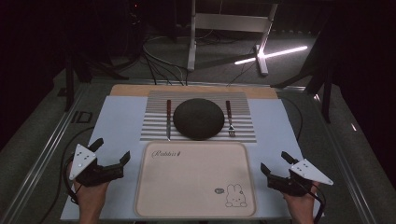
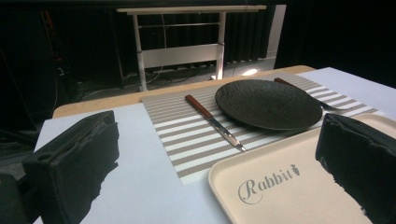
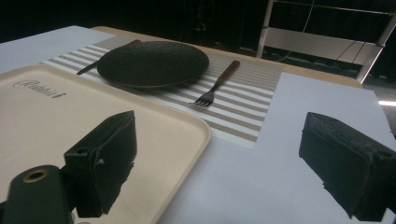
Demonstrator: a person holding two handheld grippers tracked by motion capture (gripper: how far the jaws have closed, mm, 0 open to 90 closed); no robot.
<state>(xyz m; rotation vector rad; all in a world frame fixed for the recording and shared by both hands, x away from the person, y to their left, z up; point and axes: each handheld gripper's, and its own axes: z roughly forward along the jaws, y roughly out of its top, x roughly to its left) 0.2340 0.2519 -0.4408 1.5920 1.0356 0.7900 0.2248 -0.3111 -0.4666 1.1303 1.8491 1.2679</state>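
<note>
tray [image 1: 196,179]: cream, rounded corners, "Rabbit" script, bunny drawing, near centre, flat on table | left gripper [image 1: 112,150]: released, left of tray | right gripper [image 1: 276,161]: released, right of tray

The beige tray [image 1: 196,179] carries the script word "Rabbit" near its far left corner, followed by a small carrot mark. A rabbit drawing with a small speech bubble, its lettering too small to read, stands at the near right corner.
</note>
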